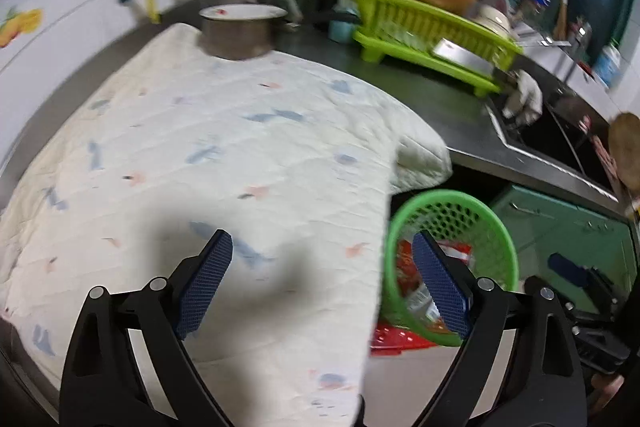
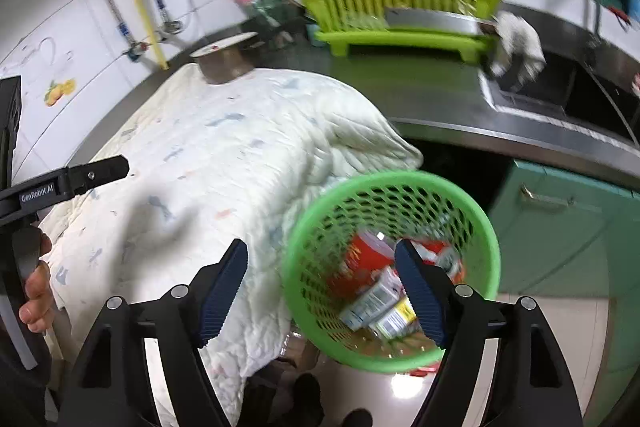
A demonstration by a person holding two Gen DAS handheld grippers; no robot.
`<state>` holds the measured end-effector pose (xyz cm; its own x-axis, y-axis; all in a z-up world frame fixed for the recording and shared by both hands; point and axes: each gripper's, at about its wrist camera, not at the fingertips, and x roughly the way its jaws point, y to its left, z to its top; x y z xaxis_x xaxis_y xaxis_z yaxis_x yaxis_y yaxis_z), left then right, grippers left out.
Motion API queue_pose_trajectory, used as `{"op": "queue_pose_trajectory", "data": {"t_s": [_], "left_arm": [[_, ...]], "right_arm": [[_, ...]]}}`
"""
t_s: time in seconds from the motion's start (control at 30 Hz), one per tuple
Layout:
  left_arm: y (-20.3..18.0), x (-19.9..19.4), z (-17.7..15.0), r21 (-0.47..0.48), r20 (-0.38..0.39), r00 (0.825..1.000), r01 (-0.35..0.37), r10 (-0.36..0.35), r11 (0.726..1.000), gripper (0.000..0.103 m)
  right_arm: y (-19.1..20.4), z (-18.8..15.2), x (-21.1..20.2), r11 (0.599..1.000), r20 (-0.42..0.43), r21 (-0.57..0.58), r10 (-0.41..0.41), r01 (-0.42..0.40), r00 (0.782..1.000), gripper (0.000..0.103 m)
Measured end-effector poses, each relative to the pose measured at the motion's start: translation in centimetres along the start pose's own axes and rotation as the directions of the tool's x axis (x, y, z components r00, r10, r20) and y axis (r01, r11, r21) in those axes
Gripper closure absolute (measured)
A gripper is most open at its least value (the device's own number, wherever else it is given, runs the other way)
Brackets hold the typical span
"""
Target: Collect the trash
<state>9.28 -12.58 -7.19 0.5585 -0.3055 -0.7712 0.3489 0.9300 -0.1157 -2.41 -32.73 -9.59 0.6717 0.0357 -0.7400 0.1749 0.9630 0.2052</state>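
Observation:
A green mesh trash basket stands on the floor beside the counter, holding red wrappers and white packets. It also shows in the left wrist view. My right gripper is open and empty, above the basket's near rim. My left gripper is open and empty, over the edge of a white quilted cloth that covers the counter. The left gripper also shows at the left of the right wrist view.
A metal pot with a plate on it sits at the cloth's far end. A lime dish rack with a wok stands on the steel counter, beside a sink. Green cabinet doors are under the counter.

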Motion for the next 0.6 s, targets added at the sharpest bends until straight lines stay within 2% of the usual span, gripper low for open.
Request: {"op": "queue_pose_trajectory", "data": {"t_s": [0.37, 0.47, 0.6], "left_arm": [[5.8, -4.6, -1.0, -0.029, 0.082, 0.987, -0.134, 0.136, 0.991, 0.013], [6.8, -5.9, -1.1, -0.061, 0.1, 0.984, -0.144, 0.149, 0.988, 0.006], [7.5, -7.9, -1.4, -0.081, 0.159, 0.965, -0.197, 0.208, 0.977, 0.005]], "right_arm": [[6.2, 3.4, -0.2, 0.994, 0.062, -0.106, 0.047, -0.04, 0.997, 0.022], [7.3, 3.8, -0.5, 0.993, 0.071, -0.103, 0.066, -0.058, 0.995, 0.021], [8.5, 4.3, -1.0, 0.991, 0.087, -0.115, 0.074, -0.063, 0.994, 0.019]]}}
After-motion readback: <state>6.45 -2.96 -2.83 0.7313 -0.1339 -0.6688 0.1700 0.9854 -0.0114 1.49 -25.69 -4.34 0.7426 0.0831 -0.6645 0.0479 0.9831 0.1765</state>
